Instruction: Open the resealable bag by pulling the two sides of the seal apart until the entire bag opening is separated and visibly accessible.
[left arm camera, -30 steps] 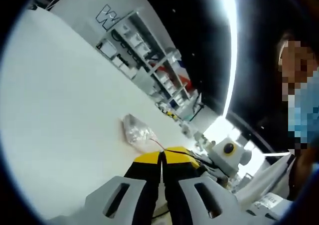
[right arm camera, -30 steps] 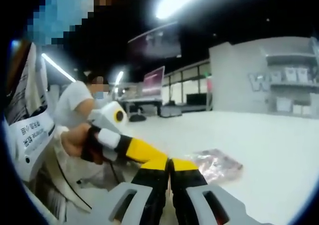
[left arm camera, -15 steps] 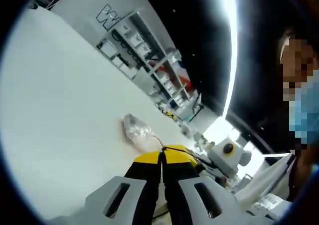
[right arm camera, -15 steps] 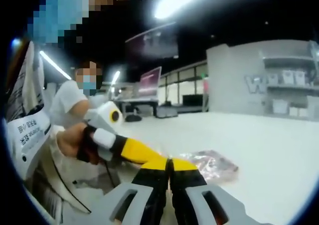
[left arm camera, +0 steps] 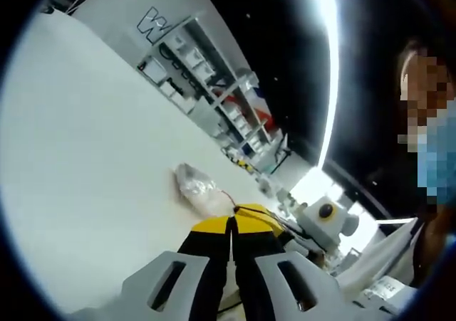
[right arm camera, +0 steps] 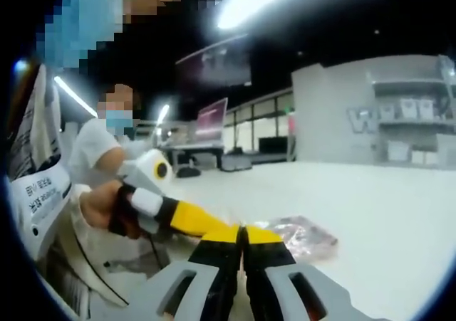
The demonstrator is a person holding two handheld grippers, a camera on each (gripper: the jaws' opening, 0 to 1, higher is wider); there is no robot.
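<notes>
left gripper [left arm camera: 232,225]: jaws pressed together, pinching one lip of the resealable bag [left arm camera: 198,190] | right gripper [right arm camera: 242,234]: jaws closed on the opposite lip, tips touching the left's | bag [right arm camera: 303,234]: hangs over the white table [left arm camera: 85,157], held at the seal so both sides can be pulled apart | opening: not yet visibly separated

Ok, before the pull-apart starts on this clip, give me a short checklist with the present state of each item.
1. Resealable bag lying on the white table: ok.
2. Left gripper closed at the bag's near edge: ok, jaws together.
3. Right gripper closed at the same edge: ok, jaws together.
4. Each gripper pinching its own side of the seal: cannot tell, the tips hide the edge.
5. Bag opening separated: cannot tell; no gap is visible.
6. Table around the bag free for pulling: ok.
</notes>
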